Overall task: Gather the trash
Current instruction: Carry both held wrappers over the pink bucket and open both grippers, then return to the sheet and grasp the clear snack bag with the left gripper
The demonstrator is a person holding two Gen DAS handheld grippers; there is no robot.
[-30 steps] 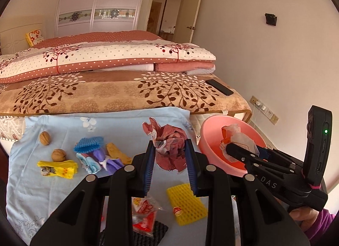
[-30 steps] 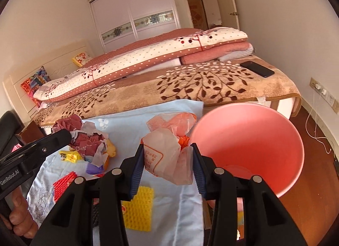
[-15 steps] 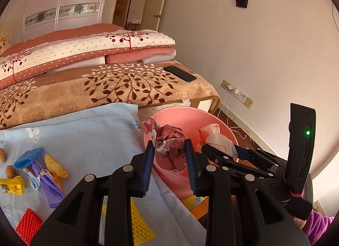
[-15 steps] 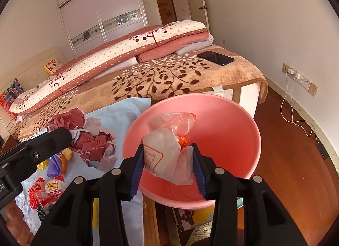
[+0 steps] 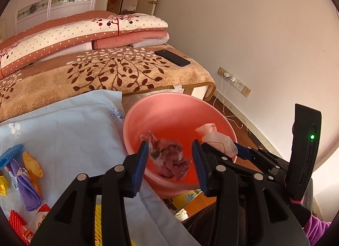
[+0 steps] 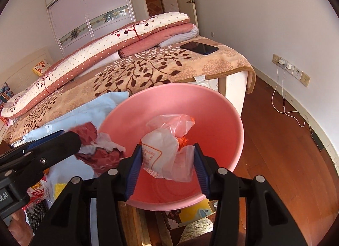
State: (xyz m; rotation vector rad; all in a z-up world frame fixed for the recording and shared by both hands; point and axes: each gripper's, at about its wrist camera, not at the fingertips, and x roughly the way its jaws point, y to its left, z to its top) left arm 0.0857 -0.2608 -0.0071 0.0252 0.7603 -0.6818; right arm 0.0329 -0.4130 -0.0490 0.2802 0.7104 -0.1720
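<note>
Left fingers (image 5: pixel 142 161) apart, red wrapper (image 5: pixel 169 158) seemingly loose between.

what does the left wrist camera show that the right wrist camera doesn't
Only the left wrist view shows the blue mesh sleeve, the purple cloth on the light blue sheet, and the left tool wide open around the red wrapper. Only the right wrist view shows the right tool gripping the white bag. Both show the pink basin and phone.
</note>
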